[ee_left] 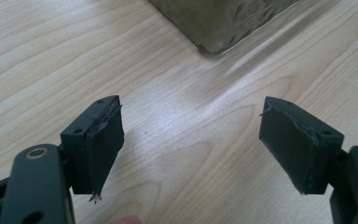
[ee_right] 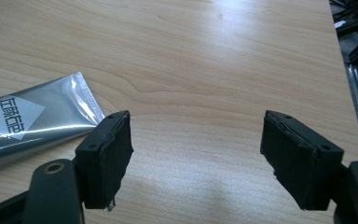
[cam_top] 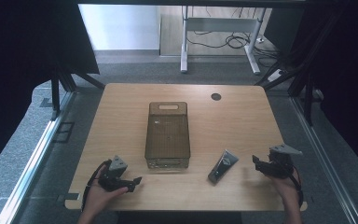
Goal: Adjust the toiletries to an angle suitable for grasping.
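Two grippers rest low over the table (cam_top: 242, 116), one in each hand. Left gripper (ee_left: 191, 140) has its fingers spread wide with nothing between them; the box (cam_top: 167, 135) corner sits just past them. Right gripper (ee_right: 196, 149) is spread wide too, and the silver tube (ee_right: 32, 126) lies beside its left finger. Both look ready to grab, maybe to put the tube in the box

The silver tube (ee_right: 32, 123) carries dark characters in a script on a white diamond-shaped label (ee_right: 13, 116); they cannot be read for certain.
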